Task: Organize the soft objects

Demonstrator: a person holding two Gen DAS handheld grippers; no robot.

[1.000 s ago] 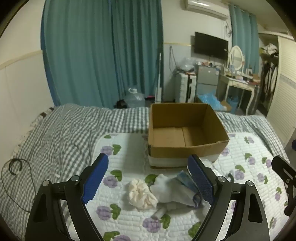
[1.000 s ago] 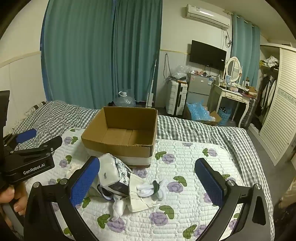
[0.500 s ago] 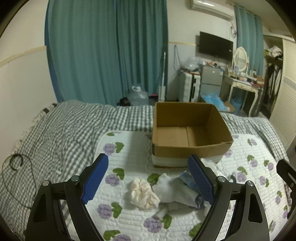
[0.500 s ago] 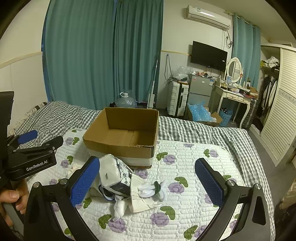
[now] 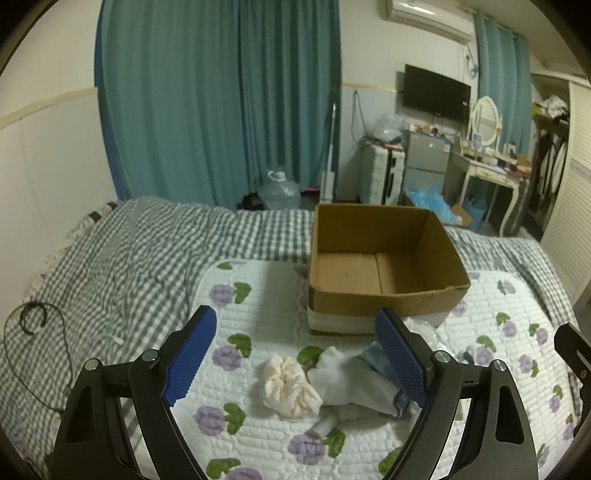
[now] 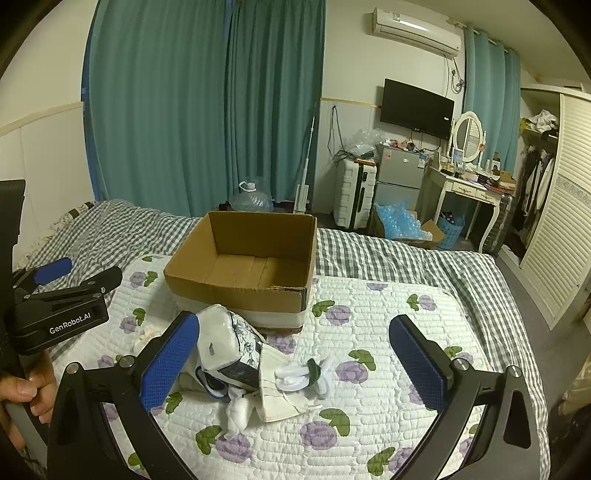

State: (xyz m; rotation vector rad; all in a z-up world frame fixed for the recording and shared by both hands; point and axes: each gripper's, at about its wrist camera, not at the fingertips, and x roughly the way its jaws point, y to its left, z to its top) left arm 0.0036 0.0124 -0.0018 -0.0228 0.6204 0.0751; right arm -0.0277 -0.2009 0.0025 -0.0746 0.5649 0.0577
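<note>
Nearest the lenses, we saw the left gripper (image 5: 295, 354) and the right gripper (image 6: 293, 363), each with its blue pads spread wide and nothing between them. Beneath them lay a white quilted mat (image 6: 369, 325) printed with purple flowers, which bore the soft objects: a cream scrunchie (image 5: 288, 387) beside a white sock (image 5: 347, 380), and (in the right wrist view) a floral tissue pack (image 6: 229, 343), a face mask (image 6: 280, 398) and a small white-and-green bundle (image 6: 306, 374), all close together. Just beyond the pile stood an open cardboard box (image 6: 240, 291), its floor bare. The mat rested on a grey checked bedspread (image 5: 110, 266). Farther off we noted teal curtains (image 6: 207, 110), a water jug (image 6: 251, 197), a white suitcase (image 6: 354, 195), a wall television (image 6: 415, 109), a dressing table with oval mirror (image 6: 467, 136) and an air conditioner (image 6: 415, 31).
</note>
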